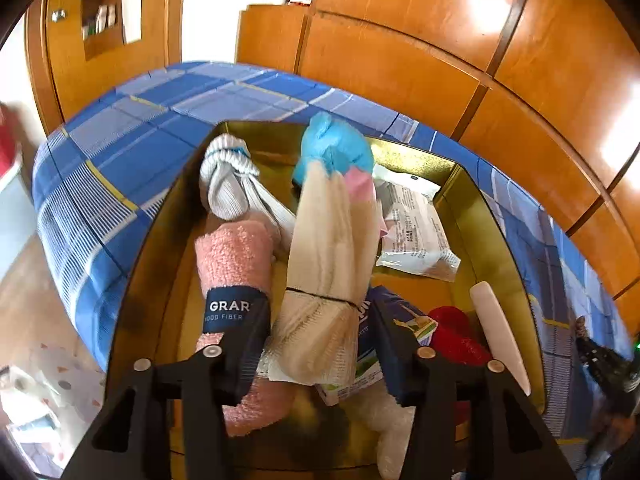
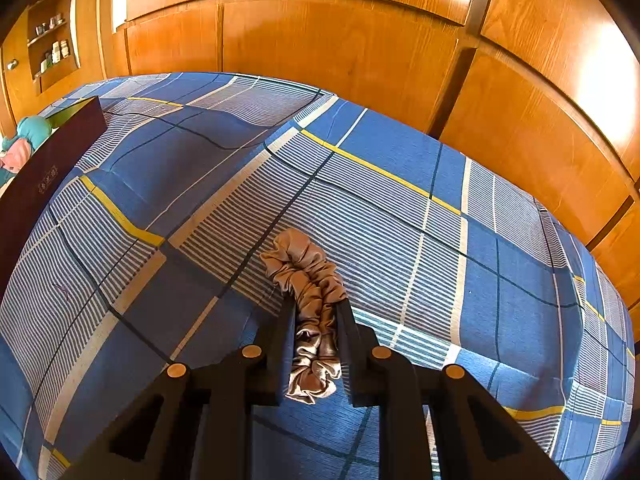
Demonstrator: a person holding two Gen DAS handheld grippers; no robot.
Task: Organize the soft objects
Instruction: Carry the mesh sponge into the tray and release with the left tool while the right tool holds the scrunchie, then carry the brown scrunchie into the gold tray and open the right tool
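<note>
My left gripper [image 1: 320, 344] is shut on a cream rolled cloth bundle [image 1: 332, 264] tied with a black band, with blue and pink cloth at its far end, held over a gold-lined box [image 1: 472, 216]. In the box lie a pink rolled towel [image 1: 236, 264] with a dark label, a grey-white knotted cloth [image 1: 232, 184], a white packet [image 1: 416, 228], a red item [image 1: 456, 332] and a white stick [image 1: 500, 332]. My right gripper [image 2: 316, 304] is shut on a brown satin scrunchie [image 2: 308, 276] just above the blue plaid bedsheet [image 2: 400, 208].
The box's dark outer wall [image 2: 36, 176] shows at the far left of the right wrist view. Wooden wardrobe panels [image 2: 320, 48] stand behind the bed. Floor with papers [image 1: 36, 392] lies left of the bed.
</note>
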